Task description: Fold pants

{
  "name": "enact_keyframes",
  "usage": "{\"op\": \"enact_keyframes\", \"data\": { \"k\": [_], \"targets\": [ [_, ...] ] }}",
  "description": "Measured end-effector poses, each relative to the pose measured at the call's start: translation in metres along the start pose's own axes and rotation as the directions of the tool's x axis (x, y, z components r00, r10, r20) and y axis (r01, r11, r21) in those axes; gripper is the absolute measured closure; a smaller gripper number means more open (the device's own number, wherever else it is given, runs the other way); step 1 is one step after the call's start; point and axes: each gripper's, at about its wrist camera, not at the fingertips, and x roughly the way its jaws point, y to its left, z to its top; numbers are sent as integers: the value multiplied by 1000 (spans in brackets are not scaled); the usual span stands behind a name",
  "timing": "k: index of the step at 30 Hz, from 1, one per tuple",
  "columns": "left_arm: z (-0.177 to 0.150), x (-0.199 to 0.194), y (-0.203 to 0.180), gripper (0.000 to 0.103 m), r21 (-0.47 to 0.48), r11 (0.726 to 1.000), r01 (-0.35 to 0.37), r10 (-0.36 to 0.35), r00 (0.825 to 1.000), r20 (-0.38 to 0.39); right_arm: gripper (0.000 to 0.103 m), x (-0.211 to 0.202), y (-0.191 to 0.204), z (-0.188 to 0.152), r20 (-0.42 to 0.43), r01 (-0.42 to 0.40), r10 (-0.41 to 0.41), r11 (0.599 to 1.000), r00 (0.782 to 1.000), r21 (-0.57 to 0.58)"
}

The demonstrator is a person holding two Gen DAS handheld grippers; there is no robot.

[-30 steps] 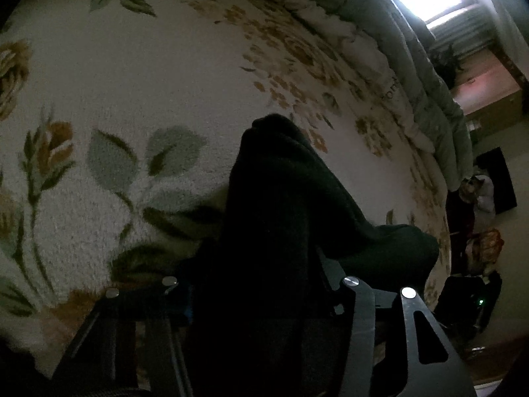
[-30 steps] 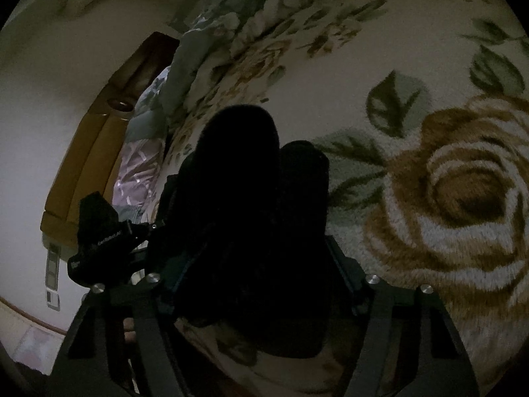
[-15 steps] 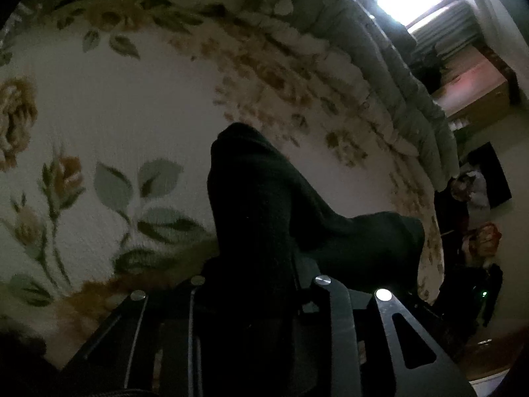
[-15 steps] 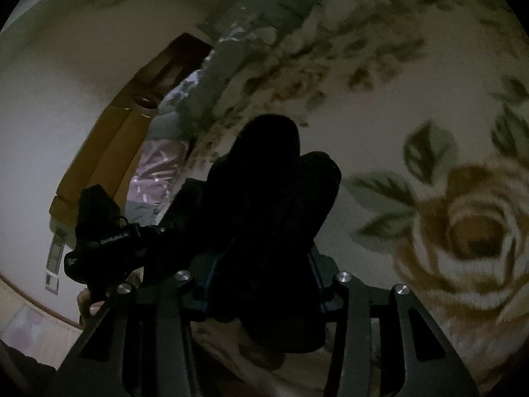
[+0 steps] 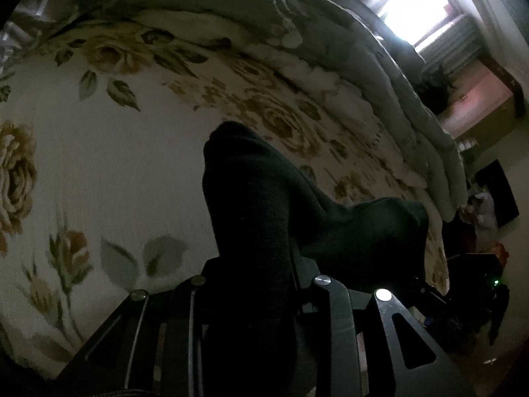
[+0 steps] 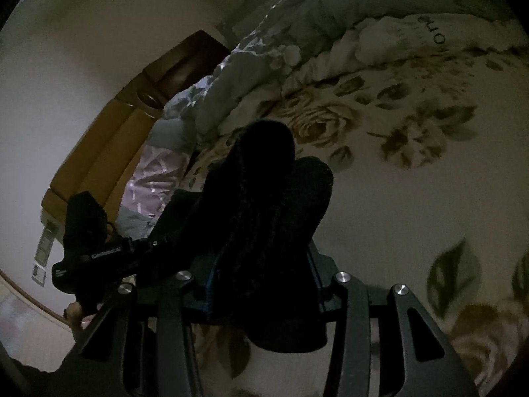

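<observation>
Left wrist view: my left tool (image 5: 261, 274) is clenched on a thick bunch of the dark pants (image 5: 261, 205). The cloth stands up between the fingers and trails off to the right as a lower fold. Beneath and beyond it lies the bed (image 5: 125, 165), covered in a cream spread printed with roses. Farther back a rolled grey-green quilt (image 5: 347, 59) runs along the spread's far edge, and past it a bright window (image 5: 413, 16).

Right wrist view: my right tool (image 6: 261, 284) grips another bunch of the same pants (image 6: 264, 198), two rounded humps rising above the fingers. The left tool (image 6: 86, 258) shows at lower left, with pants cloth stretched between the two. Behind: rose spread, quilt (image 6: 330, 33), then a lilac pillow (image 6: 148, 185) against a wooden headboard (image 6: 109, 142).
</observation>
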Motion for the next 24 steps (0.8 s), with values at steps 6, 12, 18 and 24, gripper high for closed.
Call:
{"op": "enact_keyframes", "data": {
  "k": [6, 12, 18, 24],
  "targets": [
    [12, 21, 12, 76, -9, 999, -41, 41, 999, -14, 58, 29, -10, 13, -45, 12, -12, 1000, 999, 1],
    [8, 42, 22, 75, 11, 996, -88, 89, 995, -44, 57, 50, -23, 8, -101, 48, -45, 998, 994, 28],
    [2, 50, 27, 66, 23, 994, -111, 112, 992, -53, 52, 54, -35, 6, -121, 49, -43, 998, 992, 51],
    [-1, 52, 29, 44, 37, 990, -137, 139, 989, -54, 35, 55, -47, 3, -135, 73, -62, 994, 989, 79]
  ]
}}
